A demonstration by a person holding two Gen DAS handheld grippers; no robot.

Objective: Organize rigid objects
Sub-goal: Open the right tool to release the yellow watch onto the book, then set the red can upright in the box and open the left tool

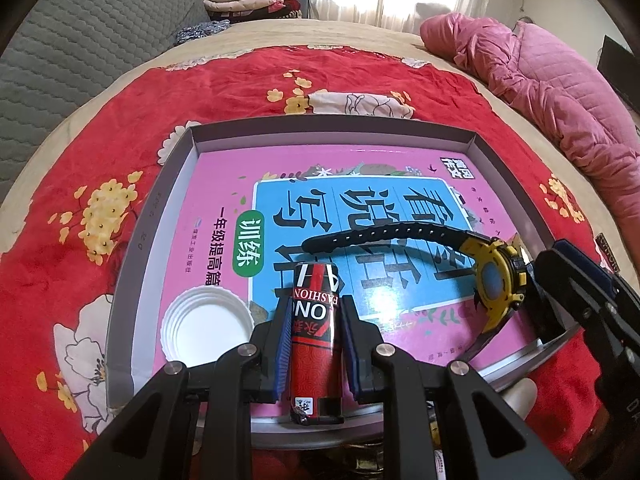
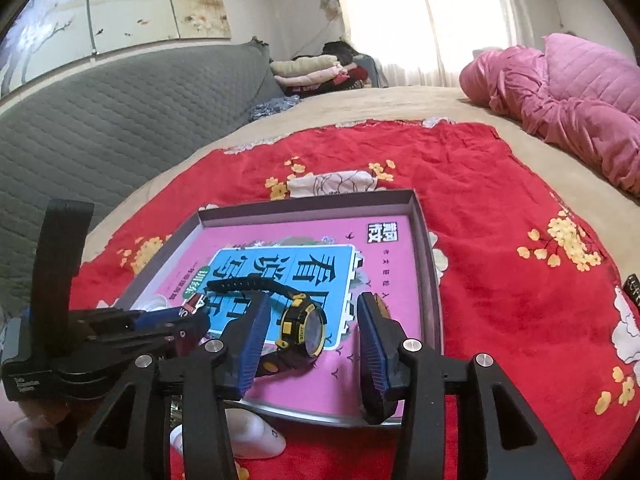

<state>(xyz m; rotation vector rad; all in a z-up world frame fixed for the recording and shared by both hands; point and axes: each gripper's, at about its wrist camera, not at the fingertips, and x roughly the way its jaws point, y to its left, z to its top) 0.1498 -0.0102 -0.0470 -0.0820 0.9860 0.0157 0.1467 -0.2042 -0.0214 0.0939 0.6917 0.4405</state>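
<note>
Pinched between the blue pads of the left tool (image 1: 314, 344), a red-and-black can (image 1: 316, 344) lies over the tray's (image 1: 136, 240) near edge, its far end pointing in over the book (image 1: 224, 184) that fills the tray floor. Just left of it, in the tray's near left corner, rests a white lid (image 1: 206, 326). Toward the near right corner a yellow watch (image 2: 302, 326) lies on the book, strap stretching left; the right tool (image 2: 312, 344) stands spread around it, pads clear of it. Under the tray, a red floral cloth (image 2: 500, 208) covers the bed (image 2: 400, 104).
</note>
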